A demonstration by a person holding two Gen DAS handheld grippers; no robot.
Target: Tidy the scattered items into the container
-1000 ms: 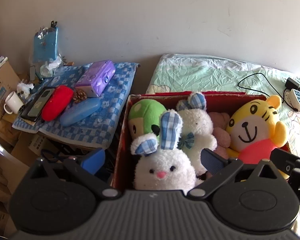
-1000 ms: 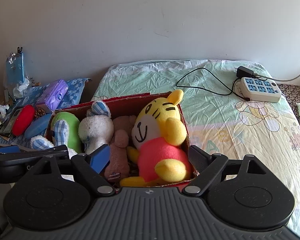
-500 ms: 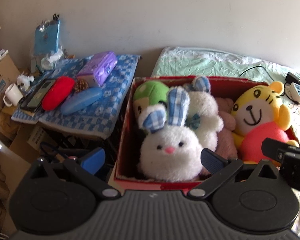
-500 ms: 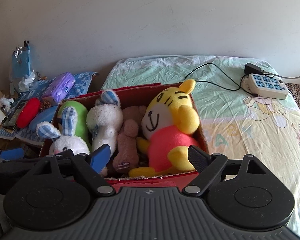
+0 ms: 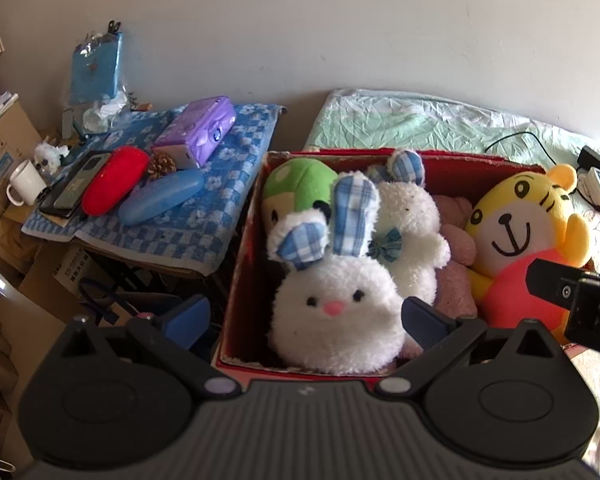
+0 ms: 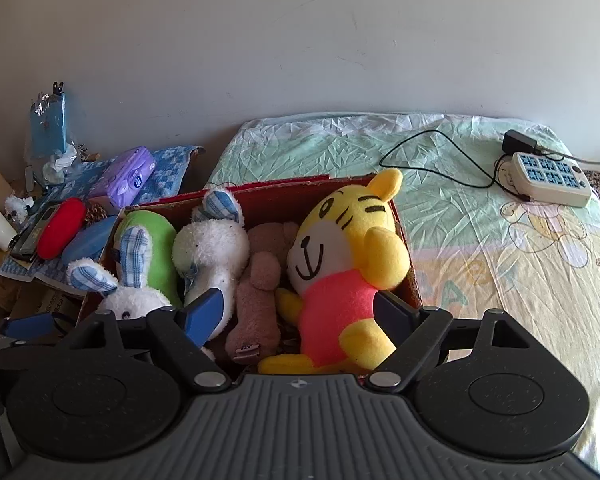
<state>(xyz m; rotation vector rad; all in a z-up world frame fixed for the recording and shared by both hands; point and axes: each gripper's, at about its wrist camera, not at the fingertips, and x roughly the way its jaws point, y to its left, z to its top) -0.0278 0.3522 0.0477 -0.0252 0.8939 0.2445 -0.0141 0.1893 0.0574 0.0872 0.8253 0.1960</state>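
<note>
On the bed's edge sits a red box (image 6: 410, 280) packed with soft toys, its far wall showing dark red behind them. From the right wrist view, a yellow tiger plush (image 6: 348, 248) in a pink shirt fills the right end of the box, leaning against the right wall with one ear poking above the rim. Just beside it lies a brown plush (image 6: 260, 292), and next to that a white bunny (image 6: 212, 248) with a plaid ear. A green plush (image 6: 156, 240) stands at the left end, and a second white rabbit (image 5: 336, 312) with two blue plaid ears sits at the near left corner, facing the left camera. The left gripper (image 5: 306, 320) hovers above the near rim with its jaws spread wide and nothing between them; the rabbit's face shows in the gap. The right gripper (image 6: 300, 310) is likewise spread wide and empty, framing the tiger's body and the brown plush. Left of the box, a blue checked cloth (image 5: 204, 224) carries a purple tissue pack (image 5: 196, 132), a red case (image 5: 114, 184), a blue case (image 5: 162, 202) and a pine cone (image 5: 161, 165). A white mug (image 5: 24, 188) stands further left. Across the green bedsheet (image 6: 500, 240), a white power strip (image 6: 550, 178) lies with a black cable (image 6: 440, 152) trailing from it.
</note>
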